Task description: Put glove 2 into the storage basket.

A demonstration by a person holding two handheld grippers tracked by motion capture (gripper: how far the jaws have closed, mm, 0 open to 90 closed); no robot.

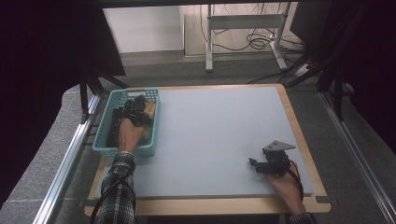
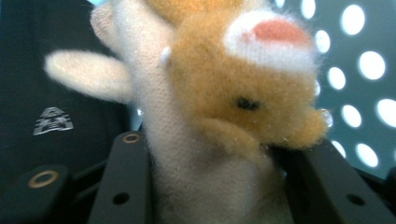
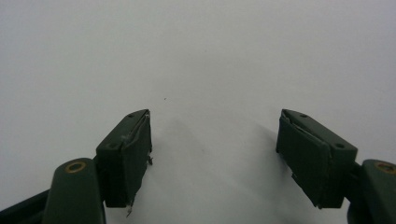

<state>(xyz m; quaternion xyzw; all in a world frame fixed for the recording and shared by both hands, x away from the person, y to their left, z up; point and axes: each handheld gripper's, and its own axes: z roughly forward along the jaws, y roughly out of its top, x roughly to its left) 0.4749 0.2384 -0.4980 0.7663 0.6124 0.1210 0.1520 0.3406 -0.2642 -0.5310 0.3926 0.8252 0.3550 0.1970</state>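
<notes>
A tan and cream plush toy (image 2: 243, 88) with a pink patch on its head sits between the two black jaws of my left gripper (image 2: 219, 154), which is shut on its pale body. In the high view this left gripper (image 1: 135, 108) is inside a teal plastic basket (image 1: 140, 150) at the table's left edge, with the plush toy (image 1: 151, 108) showing beside it near the basket's right wall. My right gripper (image 1: 254, 164) rests low over the blue-grey mat (image 1: 210, 130) near the front right. In its own view the right gripper (image 3: 215, 126) stands open, with nothing between its jaws.
A dark cloth item (image 2: 51, 93) with a small grey logo lies in the basket to the left of the plush; the same dark item (image 1: 112, 123) fills the basket's left side. The mat covers a wooden tabletop (image 1: 299, 135). Table legs and cables (image 1: 252, 39) stand on the floor behind.
</notes>
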